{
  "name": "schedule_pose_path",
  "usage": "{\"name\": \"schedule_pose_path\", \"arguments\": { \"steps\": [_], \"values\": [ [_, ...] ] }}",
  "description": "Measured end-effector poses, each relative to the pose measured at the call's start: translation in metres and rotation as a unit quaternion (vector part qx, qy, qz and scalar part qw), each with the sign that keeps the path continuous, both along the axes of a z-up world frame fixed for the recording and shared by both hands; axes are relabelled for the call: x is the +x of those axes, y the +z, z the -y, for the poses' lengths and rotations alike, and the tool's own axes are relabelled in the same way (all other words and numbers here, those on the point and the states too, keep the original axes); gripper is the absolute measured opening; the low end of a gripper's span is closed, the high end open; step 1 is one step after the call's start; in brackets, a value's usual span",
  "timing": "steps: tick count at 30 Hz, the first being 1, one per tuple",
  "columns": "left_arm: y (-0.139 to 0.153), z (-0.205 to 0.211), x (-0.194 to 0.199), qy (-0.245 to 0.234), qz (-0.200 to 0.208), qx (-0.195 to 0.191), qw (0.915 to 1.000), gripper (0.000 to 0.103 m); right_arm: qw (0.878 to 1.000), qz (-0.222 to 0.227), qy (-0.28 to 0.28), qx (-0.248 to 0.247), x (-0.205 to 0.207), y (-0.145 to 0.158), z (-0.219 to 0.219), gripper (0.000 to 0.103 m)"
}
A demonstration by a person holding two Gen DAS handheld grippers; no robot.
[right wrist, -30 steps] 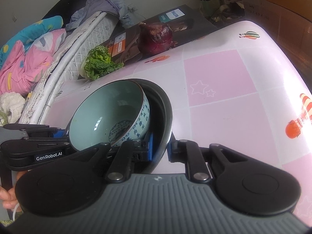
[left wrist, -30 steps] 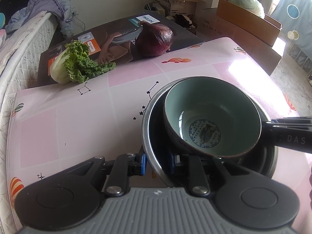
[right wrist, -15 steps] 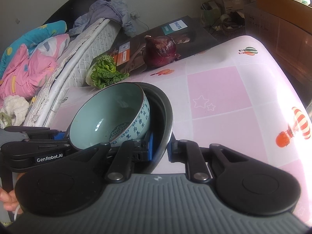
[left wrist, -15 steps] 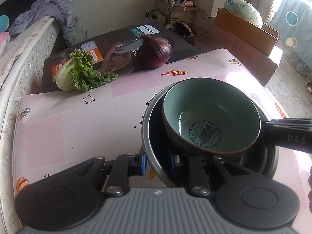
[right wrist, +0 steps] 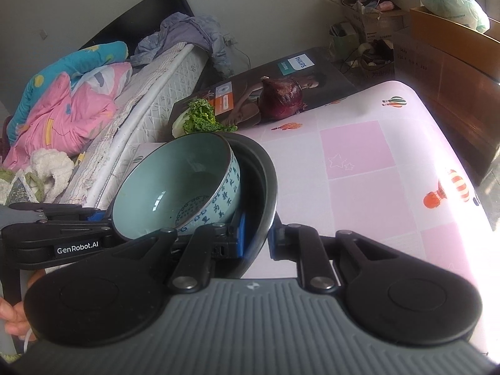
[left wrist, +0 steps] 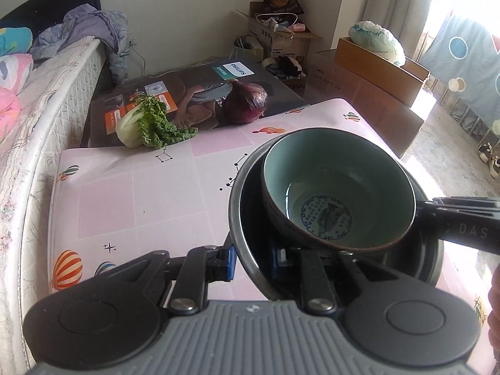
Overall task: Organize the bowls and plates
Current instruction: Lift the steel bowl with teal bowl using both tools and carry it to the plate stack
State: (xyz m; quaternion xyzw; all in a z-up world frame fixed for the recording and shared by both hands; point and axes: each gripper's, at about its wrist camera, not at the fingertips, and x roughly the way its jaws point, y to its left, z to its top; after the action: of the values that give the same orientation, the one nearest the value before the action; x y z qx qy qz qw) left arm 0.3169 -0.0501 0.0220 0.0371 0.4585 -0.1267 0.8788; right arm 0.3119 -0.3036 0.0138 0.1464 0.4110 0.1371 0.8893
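Note:
A teal bowl with blue characters [left wrist: 339, 192] [right wrist: 184, 184] sits tilted inside a dark metal bowl [left wrist: 247, 218] [right wrist: 265, 187]. Both are held above the pink table [left wrist: 131, 193] [right wrist: 368, 168]. My left gripper [left wrist: 251, 254] is shut on the dark bowl's near rim. My right gripper [right wrist: 256, 239] is shut on the opposite rim of the same bowl. Each gripper shows as a black arm in the other's view: the right one [left wrist: 462, 225] and the left one [right wrist: 59, 234].
A leafy green vegetable [left wrist: 150, 125] [right wrist: 200, 118] and a red cabbage [left wrist: 245, 101] [right wrist: 281, 97] lie at the table's far edge on a Philips box [left wrist: 193, 93]. A bed [right wrist: 78, 115] runs along the left. Cardboard boxes [left wrist: 381, 65] stand at the back right.
Both grippers have risen with the stacked bowls; the table looks farther below and more of the room shows. The grips have not changed.

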Motion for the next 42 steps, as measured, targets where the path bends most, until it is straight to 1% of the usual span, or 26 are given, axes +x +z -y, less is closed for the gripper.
{"name": "schedule_pose_path", "arguments": {
  "steps": [4,8,11,16,19,24,30,33,38,42],
  "values": [
    [0.008,-0.010,-0.028,0.007,-0.003,-0.003,1.0000,0.019,1.000,-0.002,0.004,0.004,-0.032,0.010,-0.008,0.014],
    [0.007,-0.019,-0.053,0.016,-0.012,-0.004,0.9998,0.019,1.000,-0.008,0.010,0.004,-0.060,0.011,-0.018,0.014],
    [0.003,-0.025,-0.071,0.021,-0.018,0.000,0.9996,0.019,1.000,-0.016,0.016,0.006,-0.082,0.005,-0.025,0.014],
    [-0.014,-0.037,-0.095,0.034,-0.032,0.000,0.9989,0.018,0.999,-0.034,0.028,0.008,-0.105,-0.012,-0.038,0.014],
    [-0.028,-0.044,-0.104,0.043,-0.041,-0.004,0.9982,0.018,0.998,-0.042,0.036,0.005,-0.112,-0.024,-0.046,0.014],
    [-0.047,-0.052,-0.113,0.053,-0.052,0.000,0.9972,0.018,0.997,-0.061,0.043,0.006,-0.120,-0.047,-0.055,0.014],
    [-0.063,-0.060,-0.117,0.056,-0.061,-0.003,0.9966,0.018,0.997,-0.066,0.049,-0.004,-0.122,-0.061,-0.066,0.014],
    [-0.066,-0.059,-0.119,0.050,-0.056,-0.002,0.9972,0.020,0.997,-0.063,0.047,-0.013,-0.120,-0.065,-0.068,0.015],
    [-0.069,-0.054,-0.120,0.039,-0.054,0.006,0.9978,0.021,0.997,-0.065,0.044,-0.008,-0.116,-0.072,-0.066,0.015],
    [-0.067,-0.056,-0.120,0.038,-0.063,-0.003,0.9973,0.020,0.997,-0.068,0.045,0.000,-0.114,-0.075,-0.063,0.015]
  ]
}}
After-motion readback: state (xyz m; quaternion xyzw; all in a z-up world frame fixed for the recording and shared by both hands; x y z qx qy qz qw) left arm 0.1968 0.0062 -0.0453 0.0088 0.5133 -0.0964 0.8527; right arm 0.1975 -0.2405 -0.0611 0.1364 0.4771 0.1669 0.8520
